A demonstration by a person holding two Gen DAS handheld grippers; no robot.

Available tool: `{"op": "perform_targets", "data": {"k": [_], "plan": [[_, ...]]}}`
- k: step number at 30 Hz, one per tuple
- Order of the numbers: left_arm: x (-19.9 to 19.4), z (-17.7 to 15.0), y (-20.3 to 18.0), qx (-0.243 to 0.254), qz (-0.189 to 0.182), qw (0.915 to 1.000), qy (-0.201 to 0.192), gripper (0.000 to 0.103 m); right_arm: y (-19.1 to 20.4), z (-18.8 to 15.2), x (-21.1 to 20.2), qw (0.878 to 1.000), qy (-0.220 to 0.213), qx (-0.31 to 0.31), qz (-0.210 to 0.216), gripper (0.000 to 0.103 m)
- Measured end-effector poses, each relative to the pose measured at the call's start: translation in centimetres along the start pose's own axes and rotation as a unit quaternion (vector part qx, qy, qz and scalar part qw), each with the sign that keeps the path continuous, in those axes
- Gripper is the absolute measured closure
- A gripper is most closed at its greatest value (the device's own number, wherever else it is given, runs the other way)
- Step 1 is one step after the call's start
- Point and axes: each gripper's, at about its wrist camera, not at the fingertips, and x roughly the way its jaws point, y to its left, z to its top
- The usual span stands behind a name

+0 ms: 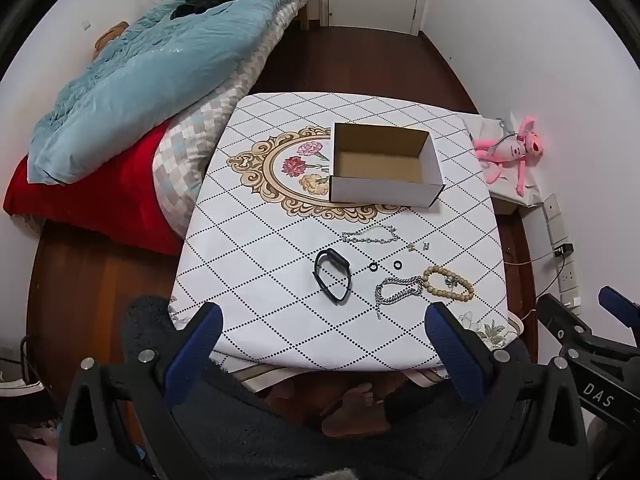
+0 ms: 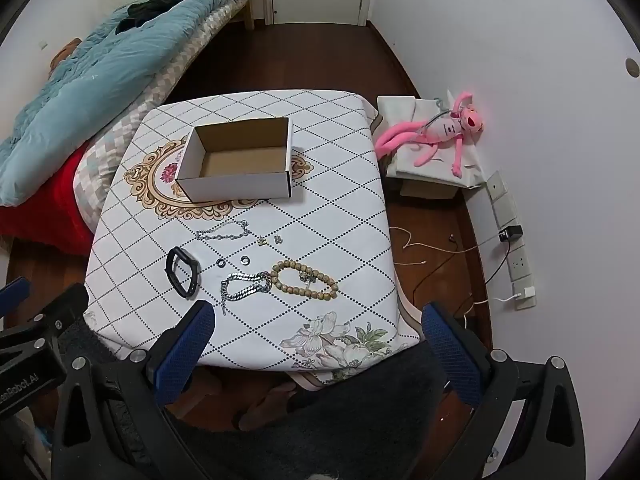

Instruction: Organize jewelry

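An empty white cardboard box [image 1: 384, 168] [image 2: 236, 160] stands open near the middle of the table. In front of it lie a thin silver chain [image 1: 370, 235] [image 2: 222, 231], a black wristband [image 1: 333, 276] [image 2: 183, 272], two small black rings [image 1: 385, 266] [image 2: 231, 261], two small earrings [image 1: 418, 246] [image 2: 269, 240], a thick silver chain bracelet [image 1: 398, 290] [image 2: 246, 287] and a wooden bead bracelet [image 1: 448, 284] [image 2: 306, 280]. My left gripper [image 1: 324, 316] and right gripper [image 2: 316, 316] hover open over the table's near edge, both with nothing between the fingers.
The table [image 1: 248, 280] wears a white diamond-patterned cloth. A bed with blue and red bedding [image 1: 140, 92] is on the left. A pink plush toy [image 2: 436, 132] lies on a covered box at the right, with cables [image 2: 432, 256] and wall sockets [image 2: 516, 264] nearby. A person's bare foot [image 1: 352, 408] shows below.
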Motion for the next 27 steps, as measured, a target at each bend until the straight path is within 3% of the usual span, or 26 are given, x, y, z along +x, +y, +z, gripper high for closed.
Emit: {"op": "perform_targets", "data": {"k": [27], "plan": [[-1.0,0.3,0.0,0.004,0.000,0.9999,-0.014,0.000,0.4,0.5,-0.7,1.000,-0.013,-0.011,0.000,0.000]]}}
